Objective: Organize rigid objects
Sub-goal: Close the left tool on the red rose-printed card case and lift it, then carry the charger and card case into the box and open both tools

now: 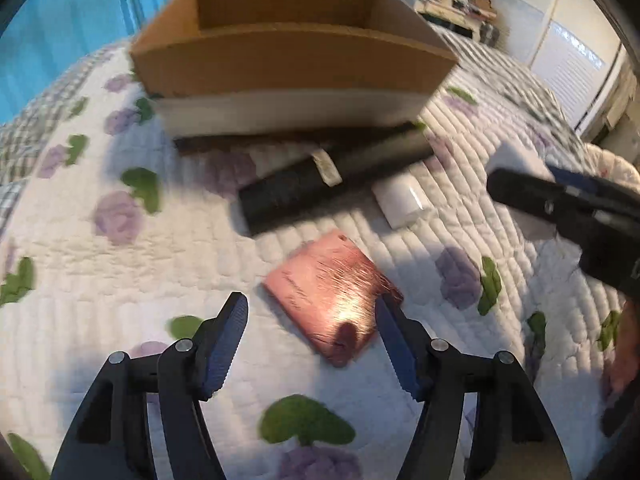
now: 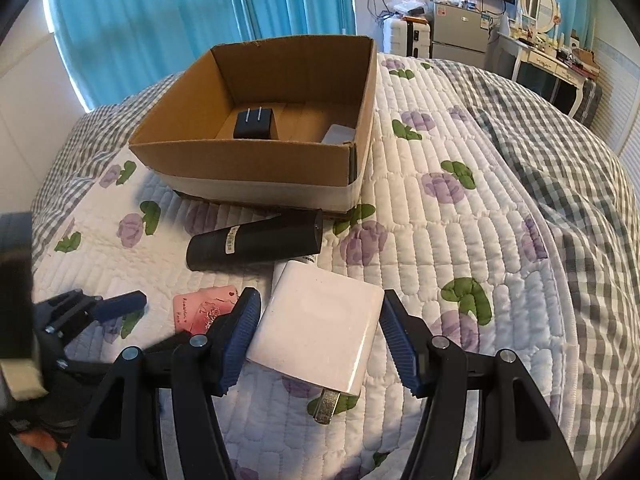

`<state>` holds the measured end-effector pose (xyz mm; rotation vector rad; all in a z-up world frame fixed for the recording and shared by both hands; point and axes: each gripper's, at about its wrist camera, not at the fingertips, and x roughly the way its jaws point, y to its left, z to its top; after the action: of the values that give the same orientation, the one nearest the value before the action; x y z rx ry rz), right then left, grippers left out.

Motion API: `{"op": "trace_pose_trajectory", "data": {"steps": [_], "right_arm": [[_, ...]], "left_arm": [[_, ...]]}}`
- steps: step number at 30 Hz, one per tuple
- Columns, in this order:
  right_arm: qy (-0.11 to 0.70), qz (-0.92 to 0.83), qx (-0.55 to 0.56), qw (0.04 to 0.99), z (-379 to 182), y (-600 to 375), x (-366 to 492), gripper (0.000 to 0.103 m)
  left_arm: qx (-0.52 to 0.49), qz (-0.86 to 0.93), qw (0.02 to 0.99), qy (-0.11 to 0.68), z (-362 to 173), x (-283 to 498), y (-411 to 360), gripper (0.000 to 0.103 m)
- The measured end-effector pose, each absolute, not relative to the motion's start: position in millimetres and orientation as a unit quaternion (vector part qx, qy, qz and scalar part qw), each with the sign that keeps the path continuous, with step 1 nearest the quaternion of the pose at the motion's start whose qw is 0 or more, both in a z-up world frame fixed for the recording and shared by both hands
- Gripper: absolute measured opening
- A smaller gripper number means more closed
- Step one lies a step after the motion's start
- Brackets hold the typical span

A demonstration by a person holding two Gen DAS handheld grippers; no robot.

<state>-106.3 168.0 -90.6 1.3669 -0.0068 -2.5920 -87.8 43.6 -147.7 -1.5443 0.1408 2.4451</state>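
Now the right gripper [image 2: 318, 342] pinches a white charger [image 2: 320, 330] between its blue pads, the plug's metal prongs pointing toward six o'clock above the floral quilt [image 2: 460, 240]. Just beyond it, toward twelve o'clock, a black cylinder [image 2: 256, 242] lies on its side, a second white block partly hidden behind the charger. Farther on in the same direction stands the cardboard box [image 2: 256, 160], open-topped, holding a black plug adapter [image 2: 254, 124] and a pale object in its near right corner. At about ten o'clock from the charger a pink card [image 2: 202, 308] lies flat on the quilt. The left gripper [image 1: 312, 340] hangs above that card with its fingers spread and nothing between them, the card's near corner lying under the gap. Blur softens the left wrist view.
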Motion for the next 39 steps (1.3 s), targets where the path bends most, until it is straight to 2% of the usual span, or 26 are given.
{"op": "trace_pose_trajectory", "data": {"steps": [2, 3, 6, 9, 12, 14, 21, 29, 35, 39], "right_arm": [[-0.005, -0.878, 0.467, 0.103, -93.2, 171.3, -108.1, 0.061], [-0.008, -0.878, 0.469, 0.101, -94.6, 174.0, -109.2, 0.061], [-0.017, -0.876, 0.472, 0.100, -97.7, 181.1, -111.7, 0.061], [-0.029, -0.874, 0.475, 0.101, -100.8, 187.3, -113.0, 0.061], [-0.037, -0.872, 0.478, 0.101, -104.0, 191.5, -114.3, 0.061], [-0.043, -0.871, 0.479, 0.102, -105.5, 194.2, -114.3, 0.061], [-0.042, -0.874, 0.474, 0.104, -101.7, 192.8, -111.9, 0.061], [-0.022, -0.890, 0.444, 0.106, -64.6, 190.4, -114.2, 0.061], [0.001, -0.911, 0.395, 0.121, -9.6, 175.8, -140.8, 0.061], [0.009, -0.919, 0.373, 0.130, 10.6, 164.3, -171.3, 0.061]], "left_arm": [[-0.537, 0.833, 0.121, 0.052, -156.8, -91.5, 50.8, 0.068], [-0.540, 0.831, 0.117, 0.058, -162.6, -94.7, 55.2, 0.072], [-0.546, 0.829, 0.111, 0.052, -173.2, -106.0, 62.8, 0.091], [-0.540, 0.833, 0.093, 0.069, -182.4, -113.9, 71.7, 0.102], [-0.526, 0.840, 0.086, 0.103, -188.1, -112.1, 81.6, 0.101], [-0.523, 0.841, 0.094, 0.104, -184.7, -109.1, 80.3, 0.094], [-0.509, 0.847, 0.111, 0.103, -161.0, -94.0, 75.3, 0.093], [-0.432, 0.893, 0.097, 0.076, -71.0, -93.4, 40.9, 0.093], [-0.376, 0.921, 0.084, 0.055, -9.8, -149.3, 27.1, 0.093], [-0.372, 0.924, 0.068, 0.063, -7.7, -193.4, 26.5, 0.093]]}}
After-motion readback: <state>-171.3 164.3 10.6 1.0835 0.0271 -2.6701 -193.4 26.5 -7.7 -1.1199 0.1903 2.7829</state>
